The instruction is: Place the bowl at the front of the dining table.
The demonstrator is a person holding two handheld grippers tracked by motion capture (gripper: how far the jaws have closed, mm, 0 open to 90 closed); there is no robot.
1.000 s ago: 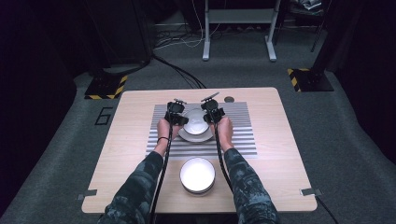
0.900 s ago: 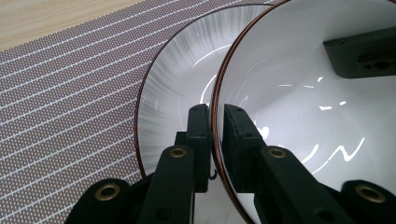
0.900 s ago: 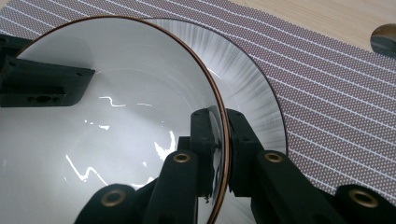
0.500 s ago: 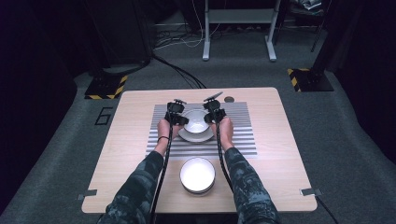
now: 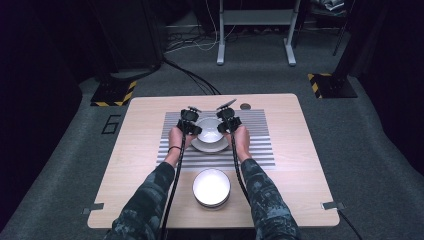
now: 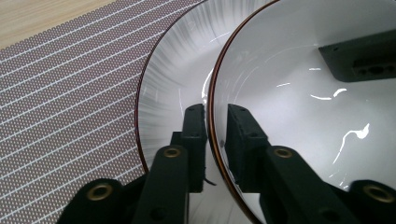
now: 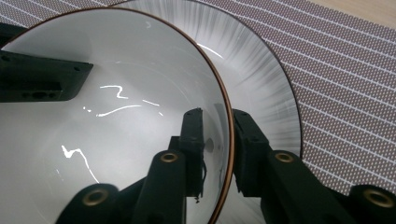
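A white bowl [image 5: 209, 128] with a thin brown rim hangs over a white plate [image 5: 210, 147] on the striped placemat [image 5: 250, 135]. My left gripper [image 5: 193, 125] is shut on the bowl's left rim and my right gripper [image 5: 223, 123] on its right rim. In the left gripper view the jaws [image 6: 215, 112] straddle the rim of the bowl [image 6: 303, 116], one inside and one outside, with the plate [image 6: 177, 79] below. The right gripper view has the same hold [image 7: 217, 114] on the bowl [image 7: 116, 116], above the plate [image 7: 261, 79].
A second white bowl [image 5: 211, 187] stands near the table's front edge between the person's forearms. A small dark round disc [image 5: 244, 106] lies at the far edge of the wooden table [image 5: 135, 165]. Cables trail from both grippers along the arms.
Both grippers and the bowl between them have shifted slightly toward the far side of the table, over the plate. The front bowl has not moved.
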